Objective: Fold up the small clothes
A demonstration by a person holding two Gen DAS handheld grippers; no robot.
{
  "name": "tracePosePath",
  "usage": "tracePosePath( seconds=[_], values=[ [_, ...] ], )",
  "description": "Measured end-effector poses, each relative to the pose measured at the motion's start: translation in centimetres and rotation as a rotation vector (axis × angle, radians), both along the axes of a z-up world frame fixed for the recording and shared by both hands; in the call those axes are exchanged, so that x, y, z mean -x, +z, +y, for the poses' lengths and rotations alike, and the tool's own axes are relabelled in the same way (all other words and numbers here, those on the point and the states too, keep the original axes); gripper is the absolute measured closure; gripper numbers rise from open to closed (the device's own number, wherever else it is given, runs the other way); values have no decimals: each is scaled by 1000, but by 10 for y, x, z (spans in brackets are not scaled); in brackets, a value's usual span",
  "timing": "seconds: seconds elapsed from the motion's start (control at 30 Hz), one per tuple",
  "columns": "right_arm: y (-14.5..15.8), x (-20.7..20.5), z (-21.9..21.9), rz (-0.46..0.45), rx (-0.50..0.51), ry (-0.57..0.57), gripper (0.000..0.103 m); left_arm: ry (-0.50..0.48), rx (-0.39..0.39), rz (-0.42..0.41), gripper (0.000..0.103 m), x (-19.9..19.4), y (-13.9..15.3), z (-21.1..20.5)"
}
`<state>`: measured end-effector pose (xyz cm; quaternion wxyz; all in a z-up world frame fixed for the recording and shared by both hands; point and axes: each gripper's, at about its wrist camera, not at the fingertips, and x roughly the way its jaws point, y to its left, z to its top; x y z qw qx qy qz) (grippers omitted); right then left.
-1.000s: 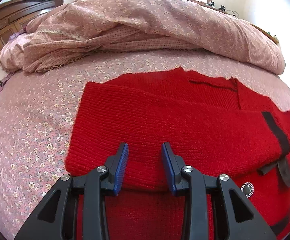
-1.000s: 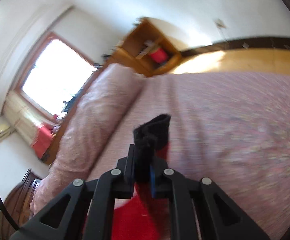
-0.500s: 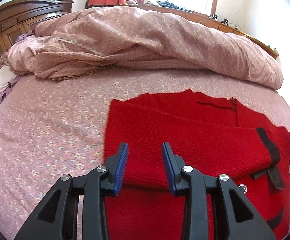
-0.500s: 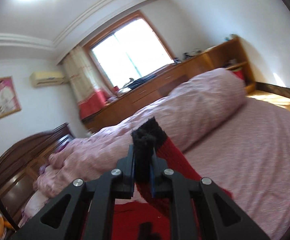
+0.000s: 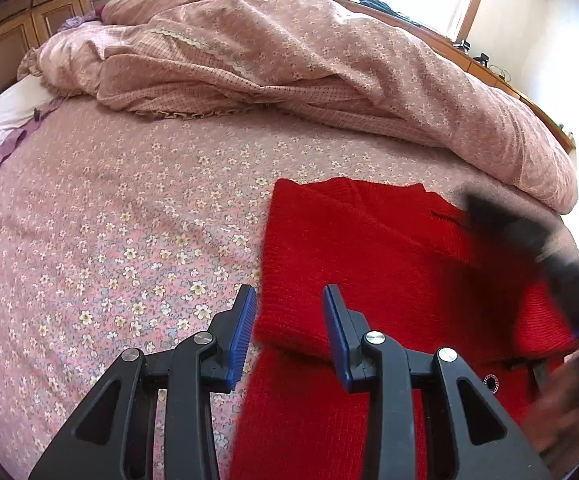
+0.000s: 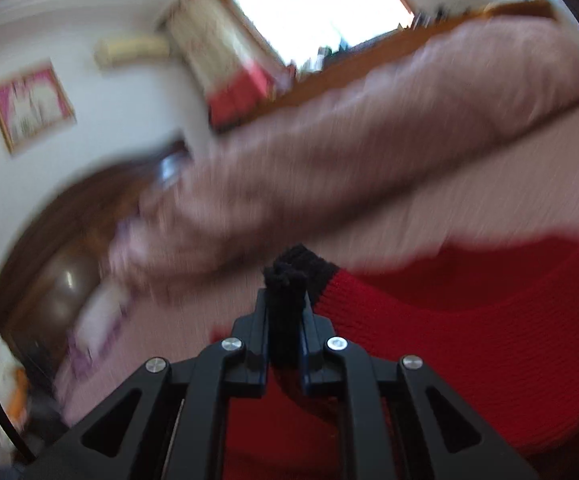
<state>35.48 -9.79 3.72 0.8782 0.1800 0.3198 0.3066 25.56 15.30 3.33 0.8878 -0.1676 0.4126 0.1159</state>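
I am looking down the left gripper (image 5: 289, 320), whose blue-padded fingers (image 5: 243, 332) are standing spread with nothing between them, hovering over the near left edge of the red sweater (image 5: 389, 272). The sweater is lying on the floral bedsheet (image 5: 109, 240) in the lower right of the left wrist frame, one folded layer resting across the body, a metal snap button (image 5: 490, 380) showing near the lower right. A rumpled pink duvet (image 5: 289, 52) is heaped across the upper part of that frame. At the right edge a dark blurred shape is crossing over the sweater; I cannot tell its details. In the right wrist frame, the right gripper (image 6: 285, 336) is pinching the black cuff (image 6: 287, 280) of the red sleeve (image 6: 429, 332) between closed fingers, the sleeve trailing toward the lower right. The background there is smeared with motion blur.
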Motion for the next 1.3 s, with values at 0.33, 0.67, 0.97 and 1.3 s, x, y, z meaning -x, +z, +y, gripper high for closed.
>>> tracePosePath(
  seconds=[0.33,0.67,0.97,1.3],
  values=[
    [-35,8,33,38,59,27,92,-6,-15,-17,74,9,8,3],
    [-13,6,56,-15,71,67,91,5,-3,-16,74,11,10,11],
    [-43,-5,49,179,-89,201,47,11,18,-3,74,8,8,15],
    [-4,5,-52,217,-7,154,37,-37,131,37,74,-16,-4,-5]
  ],
)
